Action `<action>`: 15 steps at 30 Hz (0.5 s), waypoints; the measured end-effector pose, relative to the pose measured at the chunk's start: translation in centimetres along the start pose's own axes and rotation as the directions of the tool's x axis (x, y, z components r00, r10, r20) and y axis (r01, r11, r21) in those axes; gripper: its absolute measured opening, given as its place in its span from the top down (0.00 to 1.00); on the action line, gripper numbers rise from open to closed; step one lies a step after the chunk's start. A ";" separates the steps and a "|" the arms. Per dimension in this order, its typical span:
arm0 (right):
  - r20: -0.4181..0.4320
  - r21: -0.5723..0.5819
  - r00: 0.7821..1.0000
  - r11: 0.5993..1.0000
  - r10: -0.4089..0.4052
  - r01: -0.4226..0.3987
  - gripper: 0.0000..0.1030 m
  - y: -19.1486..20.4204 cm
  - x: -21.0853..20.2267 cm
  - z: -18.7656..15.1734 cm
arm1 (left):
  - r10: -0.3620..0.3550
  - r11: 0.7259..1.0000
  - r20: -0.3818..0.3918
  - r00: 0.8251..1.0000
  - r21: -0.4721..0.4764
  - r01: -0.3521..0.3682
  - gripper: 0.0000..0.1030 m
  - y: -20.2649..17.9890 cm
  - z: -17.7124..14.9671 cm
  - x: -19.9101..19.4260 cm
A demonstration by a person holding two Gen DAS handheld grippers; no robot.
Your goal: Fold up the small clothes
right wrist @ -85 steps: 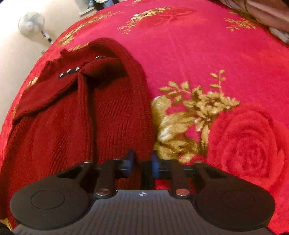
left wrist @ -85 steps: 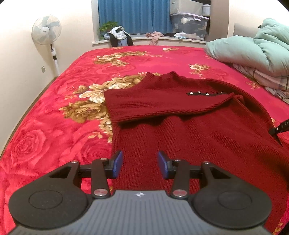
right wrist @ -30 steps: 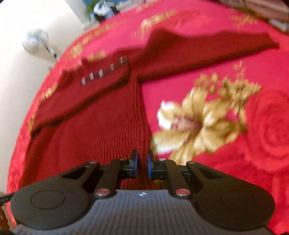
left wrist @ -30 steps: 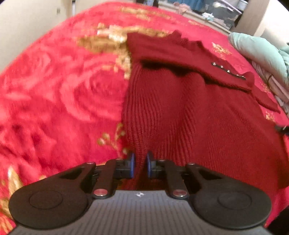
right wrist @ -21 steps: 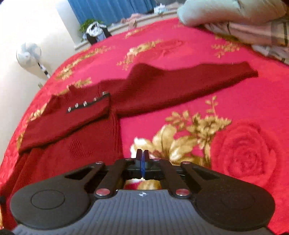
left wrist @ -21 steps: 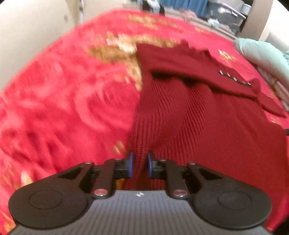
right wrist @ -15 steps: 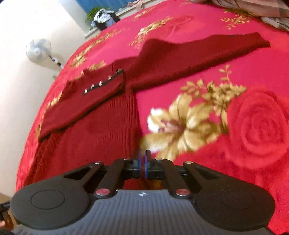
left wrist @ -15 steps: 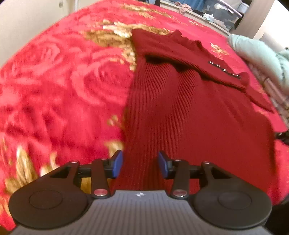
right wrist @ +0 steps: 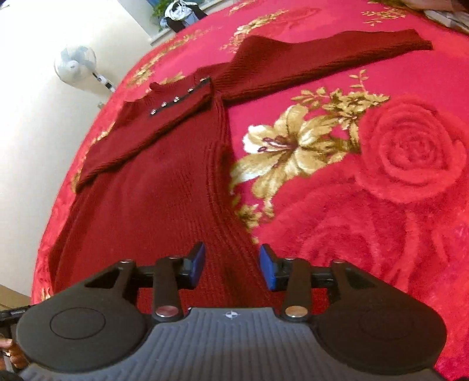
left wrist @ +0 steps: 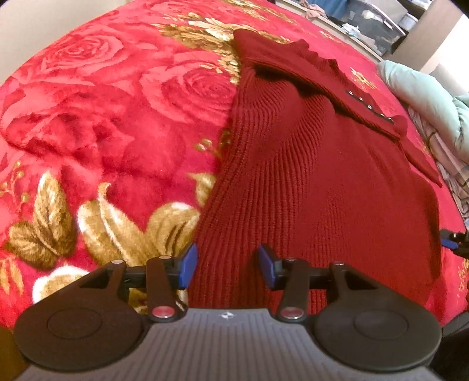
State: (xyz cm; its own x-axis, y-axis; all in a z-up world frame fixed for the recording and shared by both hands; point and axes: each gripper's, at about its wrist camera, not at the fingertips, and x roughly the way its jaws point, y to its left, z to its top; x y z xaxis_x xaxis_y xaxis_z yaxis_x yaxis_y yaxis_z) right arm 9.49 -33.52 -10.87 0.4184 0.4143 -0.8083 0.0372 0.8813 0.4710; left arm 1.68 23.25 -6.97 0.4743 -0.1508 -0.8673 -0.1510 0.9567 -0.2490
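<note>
sweater flat on the rose blanket, both grippers open at its hem

red blanket [left wrist: 102, 123] with rose and gold-leaf print, filling most of both views, carrying everything else. pale wall beyond its edge in the right wrist view.

dark red knit sweater [left wrist: 307, 181] spread flat across the blanket, hem toward the cameras, neck at the far end. one sleeve [right wrist: 140, 137] folded over the chest, cuff trimmed with a dark strip of small metal studs [right wrist: 176, 99]. other sleeve [right wrist: 322, 61] stretched straight out sideways on the blanket, away from the body of the garment.

pale green duvet [left wrist: 425, 96] bunched at the far right of the left wrist view, checked bedding beneath it, well apart from the sweater's hem.

standing fan [right wrist: 75, 65] against the wall beyond the blanket's far edge, seen from the right wrist only. heap of clothes [right wrist: 178, 13] on the ledge further back, too small to sort.

left gripper [left wrist: 228, 266] low over the near left corner of the sweater, jaws spread wide, blue pads [left wrist: 187, 265] on either side of the knit edge, nothing pinched between them. contact with the fabric impossible to judge.

right gripper [right wrist: 231, 266] at the near right edge of the sweater, jaws likewise parted, blue pads [right wrist: 268, 271] straddling the ribbed side seam, holding nothing. same gripper's blue tip visible at the right border of the left wrist view, just beside the sweater's right hem corner.
</note>
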 end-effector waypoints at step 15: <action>0.004 -0.128 0.994 0.986 -0.105 0.105 0.89 1.6 0.9 -1.3 | 0.045 0.999 0.036 0.998 -0.015 -0.045 0.87 -0.8 -1.3 0.4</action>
State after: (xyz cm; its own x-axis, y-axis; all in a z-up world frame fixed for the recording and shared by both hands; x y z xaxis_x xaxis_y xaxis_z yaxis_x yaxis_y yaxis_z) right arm 8.69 -31.44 -11.29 0.4154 0.3184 -0.8521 -0.0353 0.9417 0.3347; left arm 0.81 22.09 -7.65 0.4978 -0.0981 -0.8617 -0.1849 0.9587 -0.2160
